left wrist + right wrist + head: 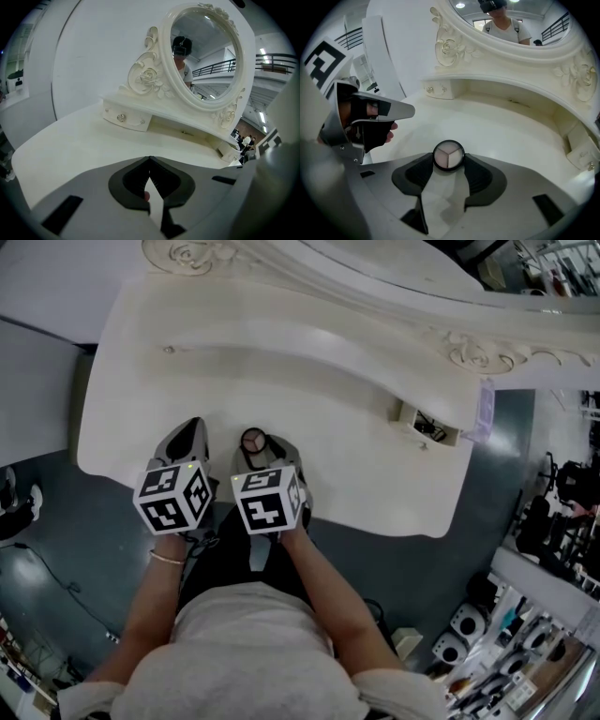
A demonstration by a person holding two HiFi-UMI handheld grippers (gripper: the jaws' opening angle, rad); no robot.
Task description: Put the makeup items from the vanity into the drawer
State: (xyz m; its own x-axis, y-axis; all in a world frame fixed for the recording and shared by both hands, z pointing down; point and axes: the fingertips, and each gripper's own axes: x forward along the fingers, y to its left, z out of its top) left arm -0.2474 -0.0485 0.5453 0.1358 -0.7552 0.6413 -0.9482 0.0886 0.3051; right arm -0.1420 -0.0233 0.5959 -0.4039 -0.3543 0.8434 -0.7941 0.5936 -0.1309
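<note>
While the left gripper (150, 160) is closed on nothing, the right gripper (448, 161) stands open, a round compact (448, 154) between its tips.

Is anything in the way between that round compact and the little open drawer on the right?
Nothing visible. Bare tabletop lies between the compact, at the open right tongs' tips, and the drawer.

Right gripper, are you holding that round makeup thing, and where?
Apparently nothing is held. The round compact lies on the vanity, its rim between the right gripper's open jaws.
</note>
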